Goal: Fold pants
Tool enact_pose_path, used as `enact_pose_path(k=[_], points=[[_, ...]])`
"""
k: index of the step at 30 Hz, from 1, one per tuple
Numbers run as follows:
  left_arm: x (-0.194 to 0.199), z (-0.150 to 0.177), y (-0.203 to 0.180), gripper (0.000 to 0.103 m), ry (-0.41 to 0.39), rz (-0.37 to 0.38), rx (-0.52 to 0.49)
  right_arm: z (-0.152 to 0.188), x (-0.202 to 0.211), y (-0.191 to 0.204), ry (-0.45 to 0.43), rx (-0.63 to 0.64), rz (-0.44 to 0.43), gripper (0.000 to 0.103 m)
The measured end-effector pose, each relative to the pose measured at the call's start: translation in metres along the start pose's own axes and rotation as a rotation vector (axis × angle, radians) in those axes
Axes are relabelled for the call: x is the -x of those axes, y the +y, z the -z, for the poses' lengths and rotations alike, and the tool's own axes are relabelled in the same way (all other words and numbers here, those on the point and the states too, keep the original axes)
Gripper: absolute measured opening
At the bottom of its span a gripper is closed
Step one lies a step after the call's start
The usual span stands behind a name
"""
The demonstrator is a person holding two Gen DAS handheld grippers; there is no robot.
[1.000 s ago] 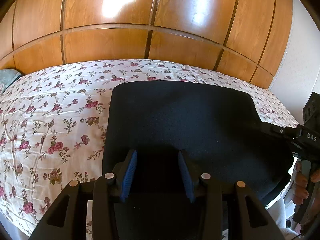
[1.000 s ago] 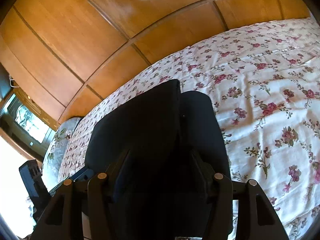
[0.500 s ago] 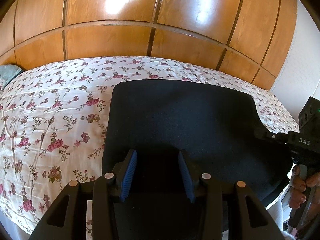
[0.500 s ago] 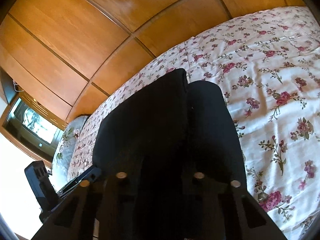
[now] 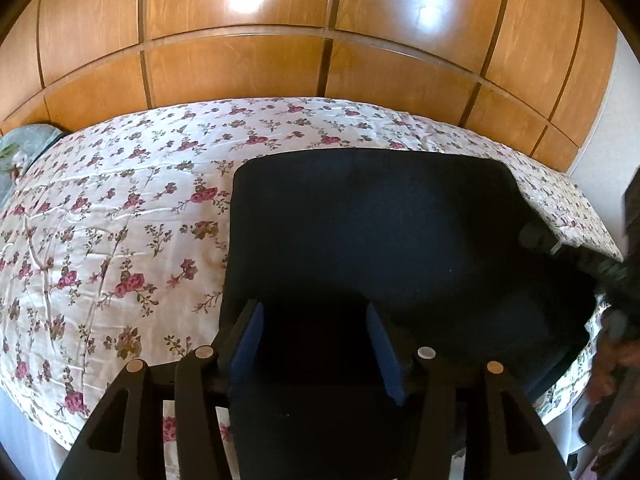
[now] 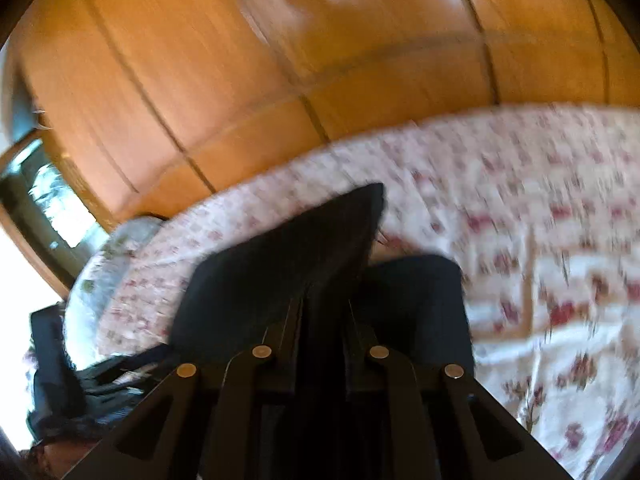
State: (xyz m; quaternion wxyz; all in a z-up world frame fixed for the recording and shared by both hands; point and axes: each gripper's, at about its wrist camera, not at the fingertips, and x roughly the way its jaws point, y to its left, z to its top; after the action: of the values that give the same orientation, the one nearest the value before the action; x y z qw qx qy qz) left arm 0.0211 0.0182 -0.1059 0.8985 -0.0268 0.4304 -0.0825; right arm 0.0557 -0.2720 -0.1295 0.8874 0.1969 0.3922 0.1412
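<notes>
Since the earlier frame the right gripper (image 6: 322,300) has been closing; its jaws now pinch a raised fold of the dark pants (image 5: 372,220), lifted above the layer below. Meanwhile the left gripper (image 5: 316,336) has been opening, and its blue pads (image 5: 250,336) stand apart over the cloth without pressing it. Folded into a wide block, the pants lie at the near edge of the bed (image 5: 120,216), toward its right corner. To the left, much flowered cover stays free, up to the wooden wall (image 5: 240,68) behind. One pillow (image 5: 24,148) lies at the far left corner.
</notes>
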Motion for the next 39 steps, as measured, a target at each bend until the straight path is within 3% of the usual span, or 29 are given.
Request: enact_pose_path(k=[4, 12, 19, 22, 26, 31, 35, 39], points=[[0.000, 0.002, -0.003, 0.055, -0.008, -0.016, -0.025, 0.012, -0.001, -0.017, -0.038, -0.092, -0.053, 0.016], [0.001, 0.002, -0.001, 0.055, -0.009, -0.016, -0.006, 0.013, 0.011, -0.020, -0.013, -0.185, -0.106, 0.025], [0.009, 0.006, -0.004, 0.055, -0.017, -0.033, -0.026, 0.034, 0.032, -0.015, 0.017, -0.149, -0.123, 0.030], [0.010, 0.008, -0.005, 0.055, -0.020, -0.044, -0.032, 0.040, 0.034, -0.010, 0.023, -0.129, -0.098, 0.030], [0.014, 0.008, -0.006, 0.055, -0.016, -0.045, -0.031, 0.038, 0.040, 0.005, 0.001, -0.036, -0.023, 0.016], [0.016, 0.013, -0.010, 0.055, -0.022, -0.044, -0.053, 0.026, 0.054, 0.013, -0.032, -0.004, -0.004, 0.016], [0.013, 0.022, -0.015, 0.056, -0.044, -0.057, -0.090, 0.040, 0.035, 0.006, 0.028, 0.023, 0.072, 0.016], [0.015, 0.027, -0.013, 0.056, -0.063, -0.045, -0.103, 0.043, 0.037, 0.001, 0.011, -0.017, 0.053, 0.016]])
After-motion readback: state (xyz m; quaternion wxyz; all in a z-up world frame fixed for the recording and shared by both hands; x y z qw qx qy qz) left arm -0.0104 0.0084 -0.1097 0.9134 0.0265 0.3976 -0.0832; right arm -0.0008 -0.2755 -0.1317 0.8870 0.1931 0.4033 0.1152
